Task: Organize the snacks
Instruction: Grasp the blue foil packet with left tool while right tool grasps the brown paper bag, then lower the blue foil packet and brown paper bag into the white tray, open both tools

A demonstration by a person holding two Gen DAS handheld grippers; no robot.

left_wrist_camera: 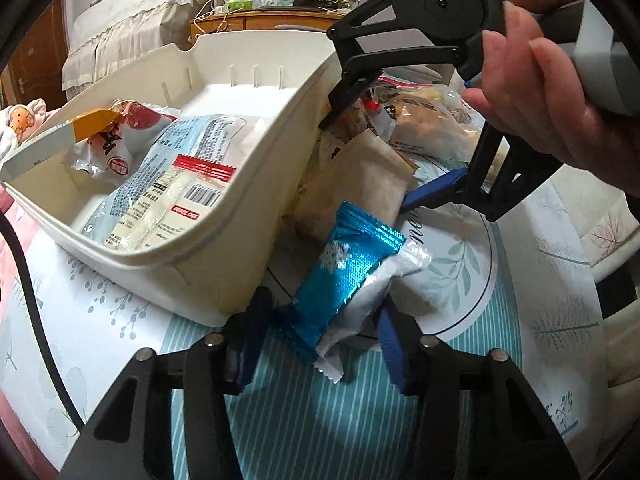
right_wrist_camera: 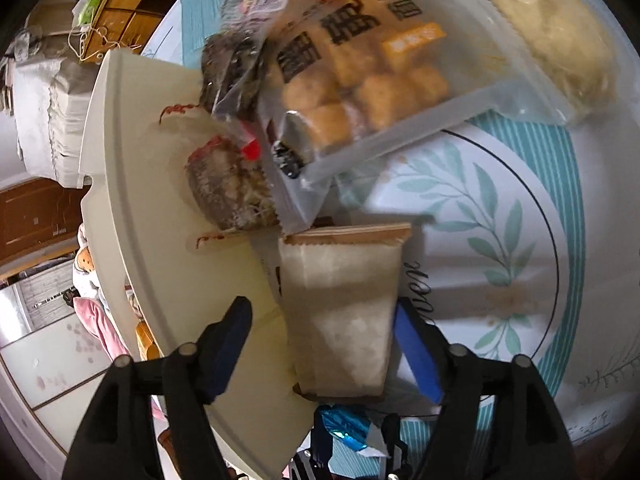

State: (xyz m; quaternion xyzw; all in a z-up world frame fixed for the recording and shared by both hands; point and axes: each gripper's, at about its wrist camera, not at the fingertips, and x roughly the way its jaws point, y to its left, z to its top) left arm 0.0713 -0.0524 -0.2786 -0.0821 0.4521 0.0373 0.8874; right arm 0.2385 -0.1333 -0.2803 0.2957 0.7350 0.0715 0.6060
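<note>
A cream plastic bin (left_wrist_camera: 248,216) sits on the patterned cloth and holds several snack packets (left_wrist_camera: 176,184). My left gripper (left_wrist_camera: 320,344) is open around a shiny blue packet (left_wrist_camera: 344,272) and a white packet (left_wrist_camera: 360,316) lying beside the bin. My right gripper (right_wrist_camera: 324,344) is open around a tan paper packet (right_wrist_camera: 340,312); it also shows in the left wrist view (left_wrist_camera: 360,184). A clear bag of golden puffs (right_wrist_camera: 360,80) and a dark round snack (right_wrist_camera: 228,184) lie beyond, against the bin wall (right_wrist_camera: 132,200).
A clear bag of pale noodles-like snack (right_wrist_camera: 552,40) lies at the far side. The cloth with a leaf print (right_wrist_camera: 480,220) covers the surface. A wooden cabinet (left_wrist_camera: 256,20) and a draped sofa (left_wrist_camera: 132,16) stand behind.
</note>
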